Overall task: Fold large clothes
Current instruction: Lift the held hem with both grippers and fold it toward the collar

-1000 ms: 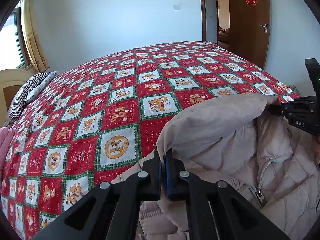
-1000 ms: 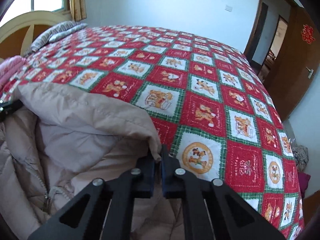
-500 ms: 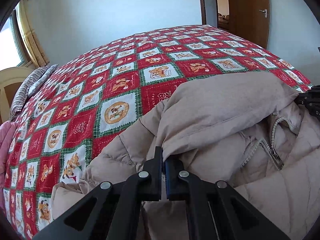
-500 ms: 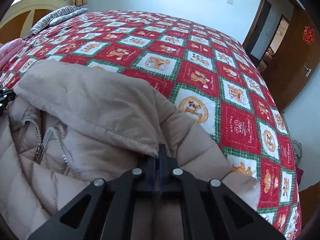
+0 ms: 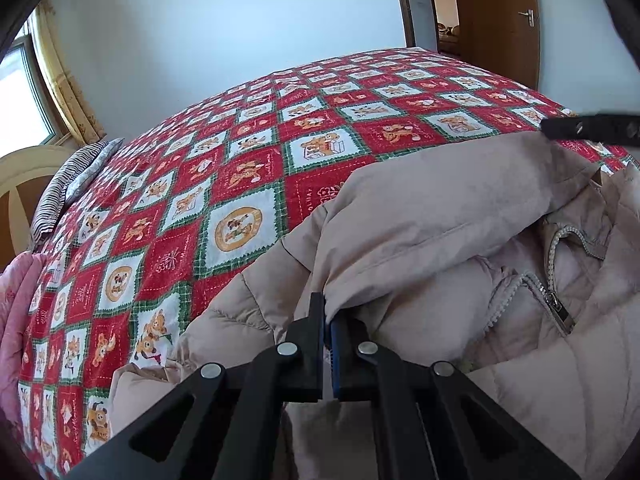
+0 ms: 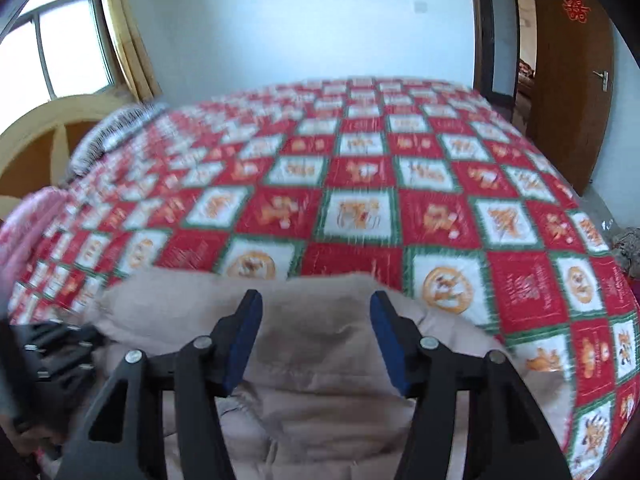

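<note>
Left tool (image 5: pixel 327 322) is pinching a fold of the beige padded jacket (image 5: pixel 432 220), which is lying on the bed's red patchwork quilt (image 5: pixel 248 184) at 5 o'clock. Right tool (image 6: pixel 316 320) is hovering over the jacket, its blue-padded fingers (image 6: pixel 244 340) spread apart.

Bright daylight enters from the window (image 6: pixel 72 44), up and left of both grippers, its panes blown out white. The left wrist view is sharp; the right is motion-blurred. Fisheye bending and dark vignettes mark the edges.
</note>
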A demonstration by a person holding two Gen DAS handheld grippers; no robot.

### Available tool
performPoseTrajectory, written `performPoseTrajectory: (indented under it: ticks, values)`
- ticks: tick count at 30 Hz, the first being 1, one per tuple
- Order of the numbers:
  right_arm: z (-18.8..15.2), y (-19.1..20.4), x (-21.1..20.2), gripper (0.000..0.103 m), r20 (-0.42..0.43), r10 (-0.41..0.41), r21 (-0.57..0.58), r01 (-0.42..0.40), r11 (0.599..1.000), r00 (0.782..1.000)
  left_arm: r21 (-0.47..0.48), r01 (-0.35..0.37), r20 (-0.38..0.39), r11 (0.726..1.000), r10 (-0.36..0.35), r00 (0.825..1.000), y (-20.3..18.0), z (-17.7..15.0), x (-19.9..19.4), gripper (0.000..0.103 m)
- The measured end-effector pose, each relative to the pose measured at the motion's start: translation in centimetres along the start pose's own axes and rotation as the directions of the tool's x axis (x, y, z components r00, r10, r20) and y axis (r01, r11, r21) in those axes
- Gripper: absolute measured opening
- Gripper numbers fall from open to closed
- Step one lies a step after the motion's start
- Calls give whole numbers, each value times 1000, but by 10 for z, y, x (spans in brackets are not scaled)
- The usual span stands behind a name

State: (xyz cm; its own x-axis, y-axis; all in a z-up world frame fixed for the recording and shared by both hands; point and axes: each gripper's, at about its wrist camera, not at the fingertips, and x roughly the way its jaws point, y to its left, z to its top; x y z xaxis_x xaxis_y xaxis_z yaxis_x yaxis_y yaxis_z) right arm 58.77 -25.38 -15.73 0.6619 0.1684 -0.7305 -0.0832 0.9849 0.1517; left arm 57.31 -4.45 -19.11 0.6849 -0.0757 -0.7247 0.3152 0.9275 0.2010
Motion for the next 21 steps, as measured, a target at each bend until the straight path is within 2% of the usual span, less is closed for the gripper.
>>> performPoseTrajectory:
  ticks: [2, 5, 7, 9, 10, 11, 12, 13, 14, 15, 17, 20, 21]
  values:
    - [-10, 2, 24, 59, -58, -13, 6, 13, 1000, 998, -1, -10, 26, 1000, 10, 1000, 1, -2, -14, 3]
    - [-18, 1, 29, 59, -60, -21, -10, 20, 1000, 998, 17, -28, 97, 999, 26, 995, -1, -2, -45, 3]
    - [-21, -1, 30, 59, -59, -15, -10, 14, 1000, 998, -11, -3, 153, 1000, 5, 988, 0, 3, -64, 4]
    - [-23, -1, 30, 59, -58, -17, -11, 17, 1000, 998, -47, -14, 207, 999, 23, 978, -1, 15, -74, 5]
    - [-24, 0, 30, 59, -58, -23, -18, 22, 1000, 998, -66, -15, 220, 998, 29, 975, -3, 24, -75, 17]
    - [-24, 1, 31, 59, -57, -28, -23, 27, 999, 998, -80, -8, 226, 997, 26, 974, -6, 34, -74, 50]
    - [-27, 1, 30, 59, -55, -31, -25, 30, 999, 998, -91, -9, 230, 996, 30, 973, -11, 45, -69, 72]
    - [-28, 2, 30, 59, -52, -31, -28, 29, 999, 998, -106, -22, 241, 994, 47, 969, -15, 54, -64, 99]
    - [-30, 1, 32, 59, -50, -28, -31, 27, 999, 998, -115, -30, 260, 993, 59, 964, -20, 62, -57, 99]
    - [-32, 0, 32, 59, -49, -23, -28, 22, 999, 999, -105, -37, 251, 994, 62, 966, -26, 69, -46, 99]
    - [-35, -3, 33, 59, -42, -9, -15, 9, 1000, 999, -92, -57, 175, 994, 73, 982, -37, 79, -19, 99]
    - [-38, -9, 32, 59, -23, 22, 15, -22, 1000, 999, -77, -141, 95, 987, 148, 984, -45, 78, 15, 93]
    - [-39, -9, 32, 59, -17, 30, 24, -30, 999, 999, -84, -142, 61, 986, 148, 987, -45, 75, 23, 92]
